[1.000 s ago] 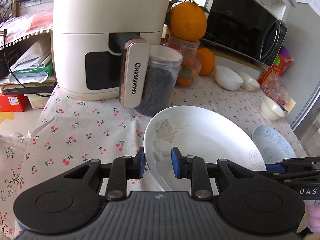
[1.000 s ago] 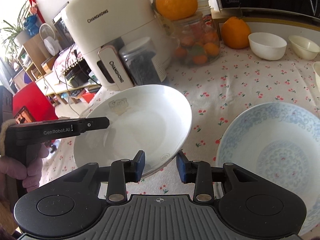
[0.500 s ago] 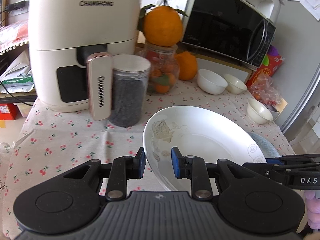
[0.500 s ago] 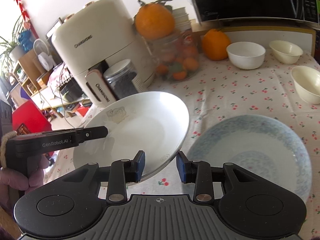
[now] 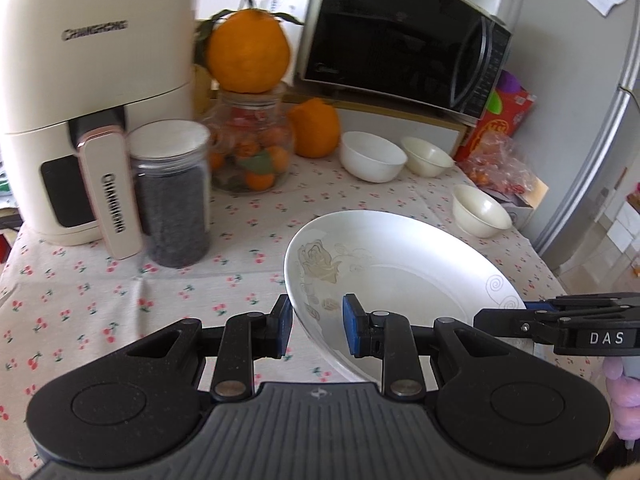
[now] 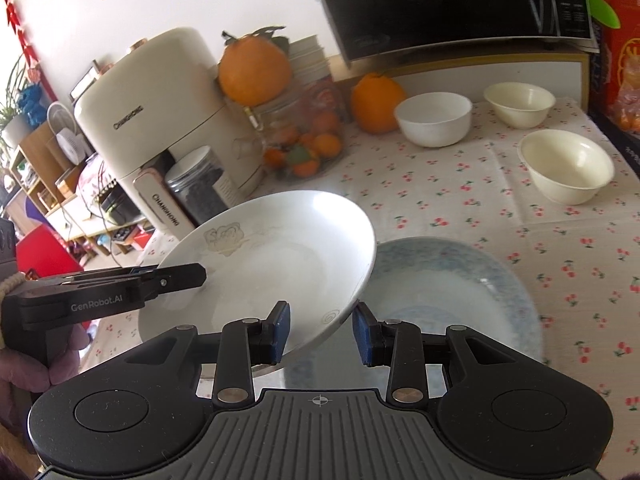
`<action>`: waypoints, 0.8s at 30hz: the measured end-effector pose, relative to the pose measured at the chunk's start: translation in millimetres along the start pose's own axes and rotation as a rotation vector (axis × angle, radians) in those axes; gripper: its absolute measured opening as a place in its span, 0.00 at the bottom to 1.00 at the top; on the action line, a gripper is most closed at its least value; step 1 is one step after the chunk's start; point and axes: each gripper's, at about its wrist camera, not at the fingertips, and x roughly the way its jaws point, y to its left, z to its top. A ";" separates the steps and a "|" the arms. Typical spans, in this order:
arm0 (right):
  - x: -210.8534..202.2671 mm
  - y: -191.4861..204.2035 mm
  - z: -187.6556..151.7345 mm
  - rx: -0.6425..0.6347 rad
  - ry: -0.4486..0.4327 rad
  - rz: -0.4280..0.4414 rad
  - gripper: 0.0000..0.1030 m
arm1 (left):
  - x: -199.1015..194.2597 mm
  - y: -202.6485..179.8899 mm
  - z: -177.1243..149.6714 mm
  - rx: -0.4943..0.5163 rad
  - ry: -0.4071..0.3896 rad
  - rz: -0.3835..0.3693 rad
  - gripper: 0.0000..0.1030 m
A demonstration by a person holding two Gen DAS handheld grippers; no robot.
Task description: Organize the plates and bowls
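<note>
Right now both tongs grip 1 white plate (image 5: 404, 276) by opposite edges and hold it tilted, clear of the tabletop (image 5: 100, 300). In the left wrist view the left tongs (image 5: 316, 330) are narrow, their blue pads (image 5: 285, 330) pinching the plate's near left rim beside a pale flower print. The right tongs (image 6: 322, 334) are also narrow, with the plate's rim, marked by a small swirl, between their pads (image 6: 282, 332). Each view shows the other tongs reaching in from the side to the plate's far edge.

Just right of the white plate, partly under its raised edge in the right wrist view, a blue-patterned plate (image 6: 452, 300) lies flat on the cherry-print cloth. Farther off stand 3 small bowls: a white bowl (image 6: 434, 118) near an orange (image 6: 378, 102), a cream bowl (image 6: 520, 104) to its right, and another cream bowl (image 6: 566, 170) nearer and at the right edge of the tabletop.

At far left stands a cream air fryer (image 5: 80, 92), with a jar (image 5: 172, 188) of dark contents just in front of it. A glass jar (image 5: 254, 148) of small fruit stands to the right of that, with a large orange (image 5: 248, 54) on its lid. A black microwave (image 5: 400, 36) sits at the far right. A hand (image 6: 28, 364) holds the left tongs' grip at the left edge of the right wrist view.
</note>
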 end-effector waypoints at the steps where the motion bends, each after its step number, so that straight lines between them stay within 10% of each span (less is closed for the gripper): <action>1: -1.8 -3.5 -0.3 0.002 0.000 -0.003 0.33 | 1.6 -3.7 -0.3 0.006 0.001 -0.004 0.24; 24: -25.8 -65.5 -20.7 0.043 0.033 -0.092 0.33 | 37.6 -65.1 -12.8 0.140 0.099 -0.051 0.24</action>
